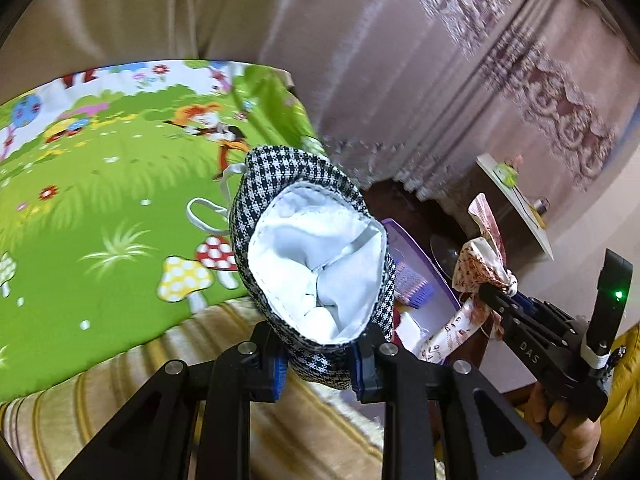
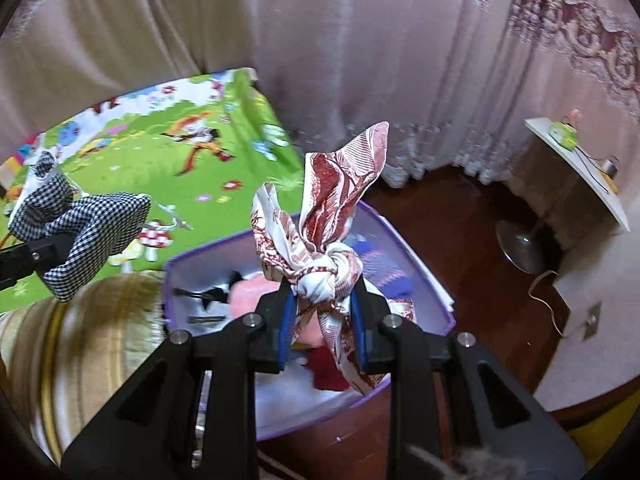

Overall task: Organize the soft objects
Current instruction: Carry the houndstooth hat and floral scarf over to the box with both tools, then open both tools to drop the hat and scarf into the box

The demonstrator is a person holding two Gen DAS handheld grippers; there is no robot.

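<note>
My left gripper point(image 1: 318, 364) is shut on a black-and-white houndstooth fabric mask point(image 1: 316, 248) with a white lining and elastic loops, held in the air over the bed's edge. It also shows in the right wrist view point(image 2: 80, 232). My right gripper point(image 2: 322, 324) is shut on a knotted red-and-white patterned scarf point(image 2: 328, 216), held above a purple plastic bin point(image 2: 424, 264) that holds pink, red and blue soft items. The scarf and right gripper also show in the left wrist view point(image 1: 480, 264).
A green cartoon-print sheet point(image 1: 100, 200) covers the bed at left, with a striped beige mattress edge point(image 1: 120, 368) below it. Pale curtains point(image 2: 360, 60) hang behind. A dark wooden floor point(image 2: 460, 216), a fan base point(image 2: 520, 248) and a white-topped table point(image 2: 580, 168) are at right.
</note>
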